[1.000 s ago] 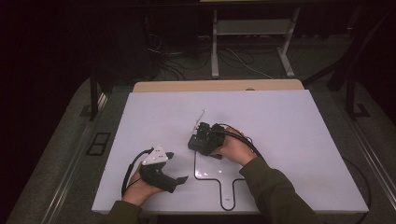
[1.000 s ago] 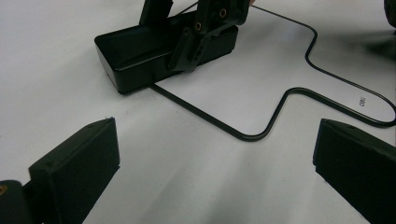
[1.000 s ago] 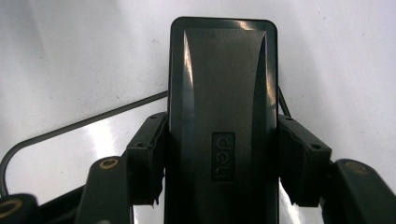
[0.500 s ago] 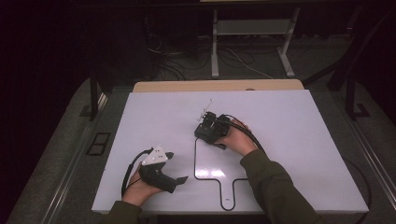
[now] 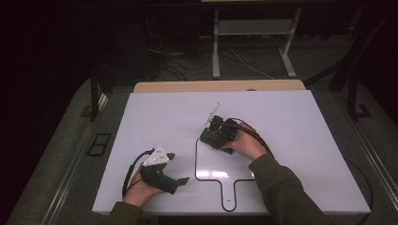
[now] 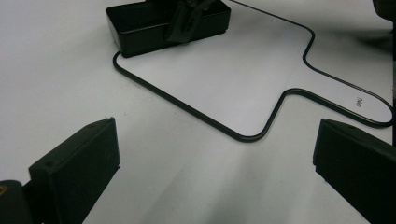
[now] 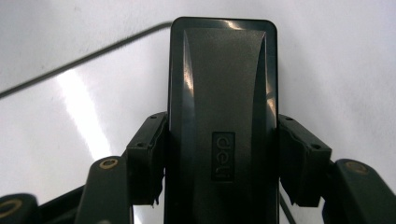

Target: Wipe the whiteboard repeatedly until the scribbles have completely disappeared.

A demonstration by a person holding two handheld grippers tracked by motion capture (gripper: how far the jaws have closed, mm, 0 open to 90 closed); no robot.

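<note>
Pinching one black box (image 7: 223, 116), the right claw (image 7: 223, 158) contrasts with the left claw (image 6: 210, 172), spread and empty.

A dim lab or test room: beyond the right gripper (image 5: 210, 136) and its white rectangular tabletop (image 5: 291, 122) stand a pale metal stand frame (image 5: 253, 40), loose dark floor cables (image 5: 187, 65) and grey carpet (image 5: 56, 154).

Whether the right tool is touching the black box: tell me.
Touching. The right gripper view shows the right tool with a jaw pressed against each side of the black box.
</note>
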